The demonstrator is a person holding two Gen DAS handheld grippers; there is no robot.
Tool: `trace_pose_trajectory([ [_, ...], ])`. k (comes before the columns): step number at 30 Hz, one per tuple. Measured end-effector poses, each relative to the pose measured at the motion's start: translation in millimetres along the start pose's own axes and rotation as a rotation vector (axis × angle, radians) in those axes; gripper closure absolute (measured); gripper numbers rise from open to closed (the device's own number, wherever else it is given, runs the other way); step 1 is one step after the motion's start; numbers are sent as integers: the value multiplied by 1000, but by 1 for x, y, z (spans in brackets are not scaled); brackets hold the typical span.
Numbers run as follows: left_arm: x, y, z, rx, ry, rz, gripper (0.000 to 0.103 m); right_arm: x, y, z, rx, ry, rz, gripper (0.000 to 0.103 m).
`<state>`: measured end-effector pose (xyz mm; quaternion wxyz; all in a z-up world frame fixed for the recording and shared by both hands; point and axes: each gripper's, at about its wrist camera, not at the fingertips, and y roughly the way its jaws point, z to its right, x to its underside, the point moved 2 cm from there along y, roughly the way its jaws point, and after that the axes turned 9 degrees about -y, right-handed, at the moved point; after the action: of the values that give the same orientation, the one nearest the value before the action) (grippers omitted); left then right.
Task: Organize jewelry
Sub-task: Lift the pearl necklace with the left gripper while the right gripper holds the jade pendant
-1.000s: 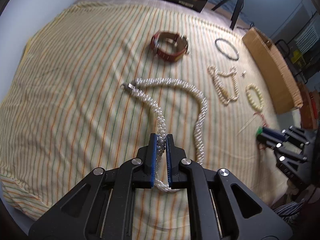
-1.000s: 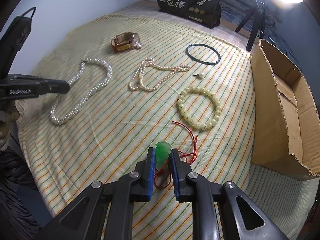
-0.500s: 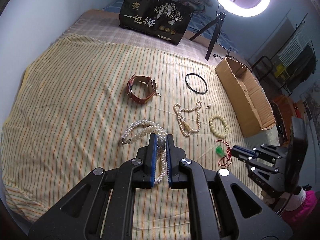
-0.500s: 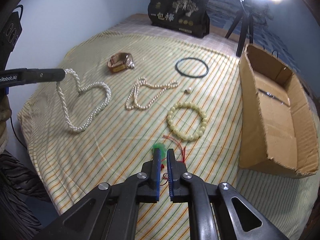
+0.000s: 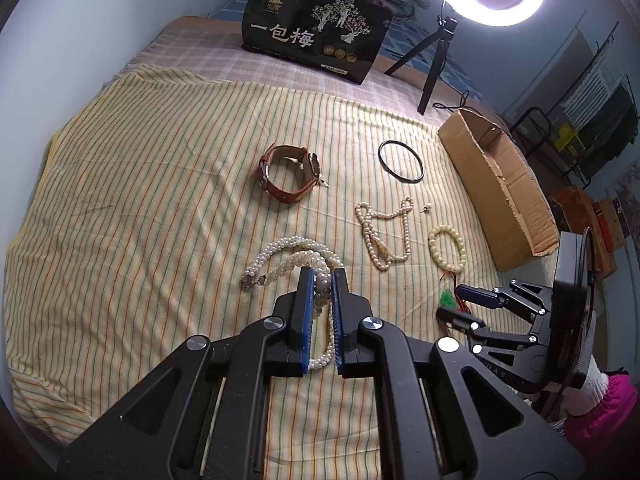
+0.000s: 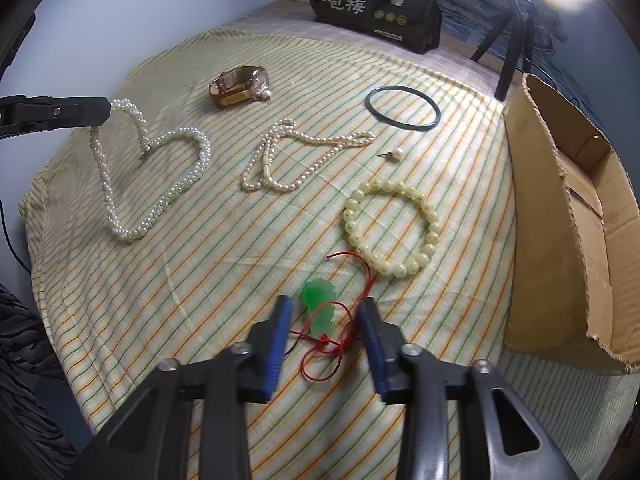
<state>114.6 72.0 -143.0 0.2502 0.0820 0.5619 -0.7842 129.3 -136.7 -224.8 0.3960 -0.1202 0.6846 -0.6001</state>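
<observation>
Left wrist view: left gripper is clamped on the thick pearl rope necklace, lifting it partly off the striped cloth. Right gripper jaws are opening astride the green pendant, which lies on the cloth, its red cord beside the cream bead bracelet.

Rt wrist view: cloth covers the surface. Watch upper centre-left, ring bangle to its rt. Twisted pearl rope at frame left, upper end lifted w/ left gripper, lower loop on cloth. Thin pearl strand at centre, small stud just rt of it. Bead bracelet below the stud. Pendant w/ cord lower centre, between right gripper fingers. Cardboard box along rt edge; bag top centre, behind cloth
</observation>
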Motion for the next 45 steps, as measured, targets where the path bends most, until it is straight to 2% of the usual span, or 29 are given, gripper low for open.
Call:
trace_pose_trajectory([
  [2, 1, 1, -1, -4, 0, -5, 97, -3, 1, -2, 4, -8, 0, 89],
  [9, -4, -12, 0, 16, -8, 19, 97, -4, -11, -4, 13, 1, 20, 89],
  [19, -16, -44, 30, 87, 7, 99, 97, -13, -73, 13, 26, 69, 167, 89],
  [28, -33, -70, 70, 185, 32, 152, 97, -11, -113, 53, 96, 154, 255, 89],
  [29, -36, -73, 77, 199, 41, 158, 103, -10, -118, 59, 108, 164, 263, 89],
  [32, -43, -83, 94, 229, 66, 181, 103, -7, -127, 75, 145, 189, 279, 89],
  [35, -51, -86, 108, 218, 95, 213, 103, -4, -131, 92, 158, 231, 287, 89],
  [40, -49, -53, 101, 186, 103, 137, 103, 3, -125, 101, 159, 247, 269, 89],
  [42, -47, -29, 89, 133, 88, 71, 103, 5, -122, 101, 155, 244, 260, 89],
  [43, -47, -20, 80, 120, 62, 47, 101, 5, -120, 101, 153, 242, 257, 89],
  [45, -46, -2, 66, 93, 32, -1, 91, 7, -118, 100, 145, 242, 253, 89],
])
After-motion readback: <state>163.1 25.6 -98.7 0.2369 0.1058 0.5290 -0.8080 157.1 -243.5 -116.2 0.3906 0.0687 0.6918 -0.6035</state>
